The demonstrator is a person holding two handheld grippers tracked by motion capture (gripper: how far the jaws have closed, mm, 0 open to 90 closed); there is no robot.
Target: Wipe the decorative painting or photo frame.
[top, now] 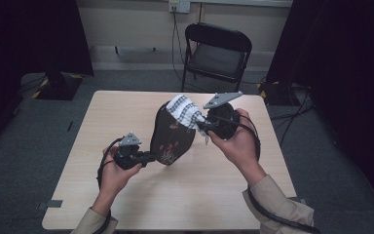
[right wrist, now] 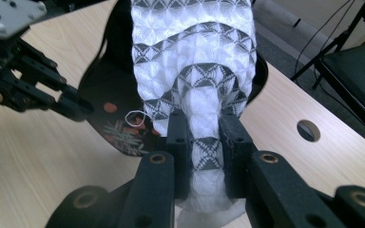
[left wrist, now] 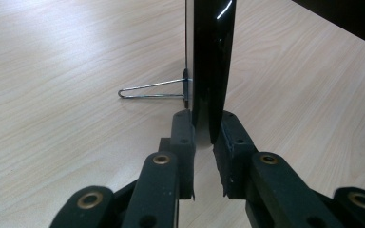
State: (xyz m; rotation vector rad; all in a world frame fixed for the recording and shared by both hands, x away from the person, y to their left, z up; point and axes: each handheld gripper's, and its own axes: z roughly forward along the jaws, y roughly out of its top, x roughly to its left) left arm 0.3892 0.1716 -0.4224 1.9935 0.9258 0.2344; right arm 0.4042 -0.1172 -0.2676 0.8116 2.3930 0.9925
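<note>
Two hand-held grippers clenched: left (top: 148,157) on black plaque (top: 171,134), right (top: 202,124) on patterned cloth (top: 185,109).

Two tongs, left (top: 148,157) and right (top: 202,126), one cloth (top: 185,111), one black plaque (top: 171,136), one chair (top: 216,51).

Both grippers clamped, right hand raised above the left.

The left gripper (top: 148,157) sits low in the left hand (top: 117,173), jaws pointing sideways toward the right gripper and closed tight on a thin edge. The right gripper (top: 200,126), held higher in the right hand (top: 238,141), points back toward it, jaws pinched on fabric.
</note>
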